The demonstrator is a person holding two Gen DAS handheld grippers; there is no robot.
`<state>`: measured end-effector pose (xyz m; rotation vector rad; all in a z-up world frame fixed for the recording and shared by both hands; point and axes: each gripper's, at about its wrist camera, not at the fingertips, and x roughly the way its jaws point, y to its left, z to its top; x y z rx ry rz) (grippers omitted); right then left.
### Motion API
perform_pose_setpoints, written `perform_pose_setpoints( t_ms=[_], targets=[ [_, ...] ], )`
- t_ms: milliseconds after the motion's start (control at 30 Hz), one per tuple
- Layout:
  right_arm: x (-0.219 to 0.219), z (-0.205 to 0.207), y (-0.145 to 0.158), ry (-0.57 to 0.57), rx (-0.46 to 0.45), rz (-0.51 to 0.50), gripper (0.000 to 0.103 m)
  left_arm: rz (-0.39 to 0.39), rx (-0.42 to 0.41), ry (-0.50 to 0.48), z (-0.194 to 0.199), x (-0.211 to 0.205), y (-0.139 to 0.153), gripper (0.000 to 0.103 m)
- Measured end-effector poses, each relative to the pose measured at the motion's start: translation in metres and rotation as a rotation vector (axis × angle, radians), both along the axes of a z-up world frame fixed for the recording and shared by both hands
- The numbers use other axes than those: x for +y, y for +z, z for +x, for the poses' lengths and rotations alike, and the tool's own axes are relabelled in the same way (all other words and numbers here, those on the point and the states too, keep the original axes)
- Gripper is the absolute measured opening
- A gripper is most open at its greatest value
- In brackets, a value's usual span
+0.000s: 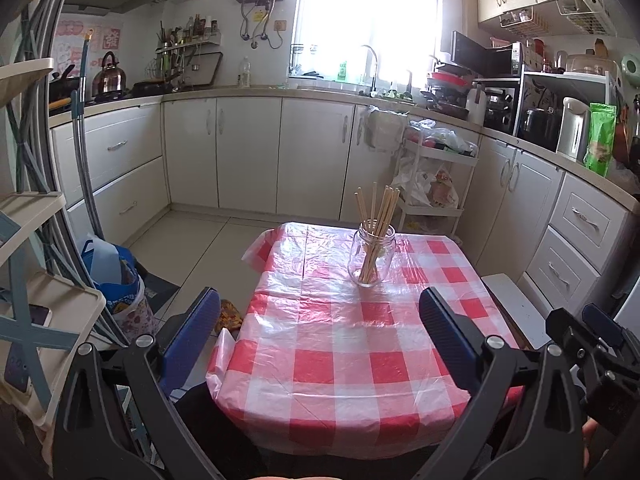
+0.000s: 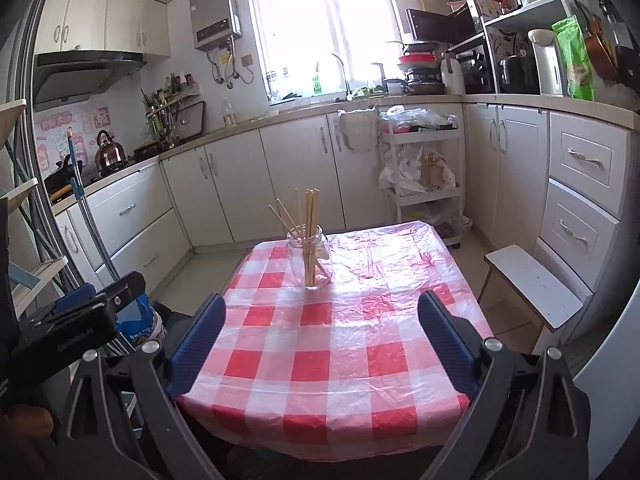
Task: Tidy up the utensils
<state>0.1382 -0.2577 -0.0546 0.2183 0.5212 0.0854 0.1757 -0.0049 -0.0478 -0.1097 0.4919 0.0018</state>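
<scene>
A clear glass jar [image 1: 371,258] stands upright on the far part of a small table with a red and white checked plastic cloth [image 1: 340,344]. Several wooden chopsticks [image 1: 378,210] stand in it, fanned out above the rim. The jar [image 2: 310,258] and chopsticks [image 2: 310,220] also show in the right wrist view. My left gripper [image 1: 316,320] is open and empty, held above the near half of the table. My right gripper [image 2: 322,328] is open and empty, beside the left one, also short of the jar.
White kitchen cabinets [image 1: 248,152] ring the room. A white cart with plastic bags [image 1: 436,184] stands behind the table. A white stool [image 2: 536,284] is right of the table. A blue bag [image 1: 116,276] and a shelf rack [image 1: 36,280] stand on the left.
</scene>
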Motion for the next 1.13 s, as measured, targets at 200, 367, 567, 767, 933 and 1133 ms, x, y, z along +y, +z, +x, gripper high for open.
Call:
perform_pose_setpoints(
  t_ms=[200, 367, 567, 767, 933, 1133],
  targets=[
    [0.008, -0.014, 0.012, 0.006, -0.006, 0.006, 0.093, -0.030, -0.024, 0.016, -0.017, 0.014, 0.014, 0.096],
    [0.013, -0.032, 0.026, 0.018, -0.039, 0.012, 0.093, -0.054, -0.047, 0.021, -0.033, 0.022, 0.027, 0.096],
    [0.005, -0.046, 0.023, 0.014, -0.042, 0.058, 0.094, -0.013, -0.059, 0.010, -0.045, 0.010, 0.034, 0.096],
    [-0.015, -0.056, 0.022, -0.047, -0.057, 0.057, 0.094, 0.036, -0.107, -0.051, -0.057, -0.022, 0.044, 0.096],
    [-0.025, -0.062, 0.019, -0.098, -0.058, 0.047, 0.096, 0.043, -0.086, -0.066, -0.057, -0.032, 0.040, 0.096],
    [-0.017, -0.063, 0.018, -0.080, -0.056, 0.020, 0.096, 0.069, -0.066, -0.034, -0.058, -0.028, 0.038, 0.096]
  ],
)
